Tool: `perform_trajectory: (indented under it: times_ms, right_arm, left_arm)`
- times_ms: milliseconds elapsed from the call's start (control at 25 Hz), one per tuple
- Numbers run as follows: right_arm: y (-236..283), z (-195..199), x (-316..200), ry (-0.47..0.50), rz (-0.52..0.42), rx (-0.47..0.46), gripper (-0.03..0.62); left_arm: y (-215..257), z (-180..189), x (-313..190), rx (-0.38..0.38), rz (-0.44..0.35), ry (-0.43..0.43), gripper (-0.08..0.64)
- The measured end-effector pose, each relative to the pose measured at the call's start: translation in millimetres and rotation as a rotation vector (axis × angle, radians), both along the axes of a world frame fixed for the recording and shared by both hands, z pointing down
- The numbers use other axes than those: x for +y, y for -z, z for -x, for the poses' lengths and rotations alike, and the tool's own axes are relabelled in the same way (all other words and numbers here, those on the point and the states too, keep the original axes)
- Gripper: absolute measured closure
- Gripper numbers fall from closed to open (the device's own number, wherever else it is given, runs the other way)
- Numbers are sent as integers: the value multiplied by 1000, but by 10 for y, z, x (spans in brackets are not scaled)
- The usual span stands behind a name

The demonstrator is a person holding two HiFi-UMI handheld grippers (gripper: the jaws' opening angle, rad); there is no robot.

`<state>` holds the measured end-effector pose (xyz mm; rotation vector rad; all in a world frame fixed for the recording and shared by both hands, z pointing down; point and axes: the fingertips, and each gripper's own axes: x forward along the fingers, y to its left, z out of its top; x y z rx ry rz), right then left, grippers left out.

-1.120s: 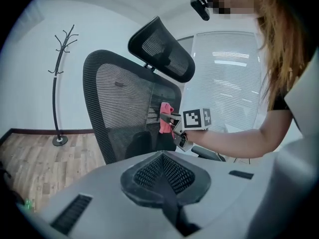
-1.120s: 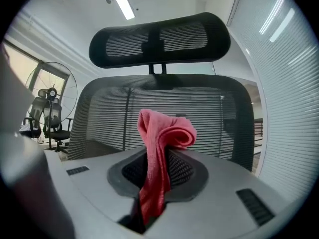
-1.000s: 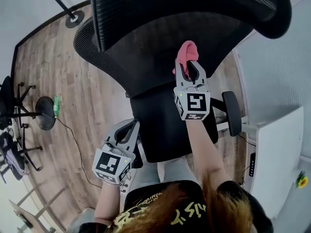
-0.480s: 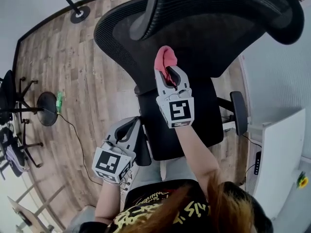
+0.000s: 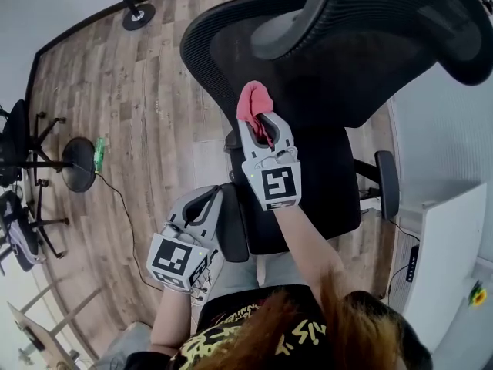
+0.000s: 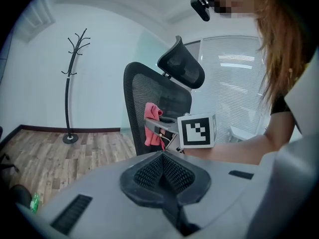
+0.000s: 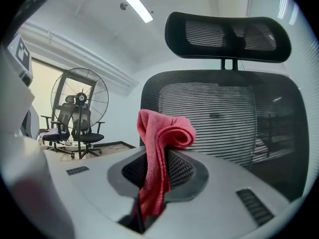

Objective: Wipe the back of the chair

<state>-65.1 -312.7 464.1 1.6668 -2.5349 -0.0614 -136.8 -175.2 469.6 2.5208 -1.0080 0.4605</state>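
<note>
Right gripper [image 5: 262, 126] is clamped on the red cloth [image 5: 252, 102]. Over the last second it has swept left across the chair back [image 5: 331, 91], so a wiping stroke appears under way. Contact cannot be confirmed. Left gripper [image 5: 206, 200] is closed on nothing and held near the person.
</note>
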Motion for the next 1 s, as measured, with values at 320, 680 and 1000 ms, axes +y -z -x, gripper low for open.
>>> perform_trajectory:
  times_ms: [320, 680, 1000]
  right_arm:
    - [-75, 466, 69, 101, 20, 25, 532]
    - [56, 612, 259, 201, 9, 20, 531]
    - [476, 308, 497, 202, -12, -21, 531]
  left_arm:
    - [12, 153, -4, -7, -4, 25, 566]
    - [55, 197, -38, -26, -31, 71, 566]
    - [340, 22, -29, -18, -80, 69, 566]
